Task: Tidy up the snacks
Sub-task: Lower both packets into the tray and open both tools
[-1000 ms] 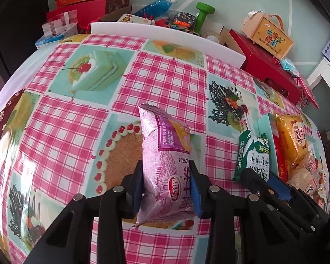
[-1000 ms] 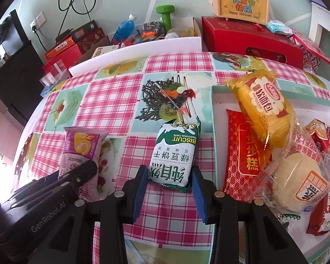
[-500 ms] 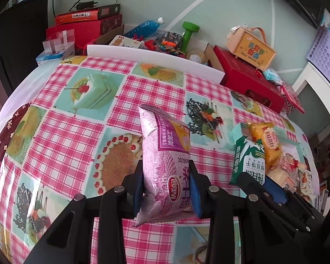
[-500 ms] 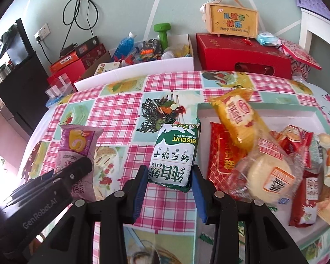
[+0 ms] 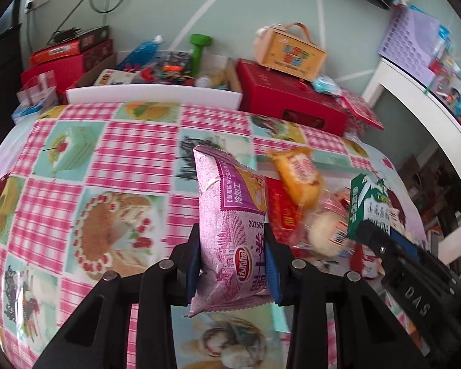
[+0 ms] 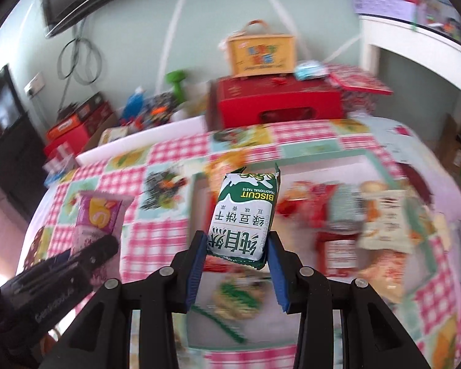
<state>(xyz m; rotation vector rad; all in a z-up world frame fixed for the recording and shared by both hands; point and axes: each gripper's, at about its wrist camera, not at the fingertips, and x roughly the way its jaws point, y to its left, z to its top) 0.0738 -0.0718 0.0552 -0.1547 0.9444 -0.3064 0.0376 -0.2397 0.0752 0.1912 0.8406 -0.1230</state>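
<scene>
My left gripper (image 5: 233, 258) is shut on a purple snack packet (image 5: 230, 230) and holds it above the checked tablecloth, just left of the tray. My right gripper (image 6: 238, 255) is shut on a green and white biscuit packet (image 6: 246, 215) and holds it over the white tray (image 6: 322, 156), which holds several snacks. The biscuit packet also shows in the left wrist view (image 5: 368, 206), and the purple packet in the right wrist view (image 6: 96, 215). In the tray lie a yellow cake packet (image 5: 298, 178), a red packet (image 5: 282, 212) and a round bun (image 5: 325, 230).
Behind the table stand a red box (image 5: 292, 101), an orange gift box (image 5: 289, 52), a green dumbbell (image 5: 199, 49), a blue bottle (image 5: 141, 52) and more boxes. A white foam board (image 5: 153, 95) lies along the far edge. A white shelf (image 5: 421, 98) stands at the right.
Both grippers have risen and moved right with their packets. The biscuit packet has gone from the table's cloth to above the tray; the purple packet has come next to the tray.
</scene>
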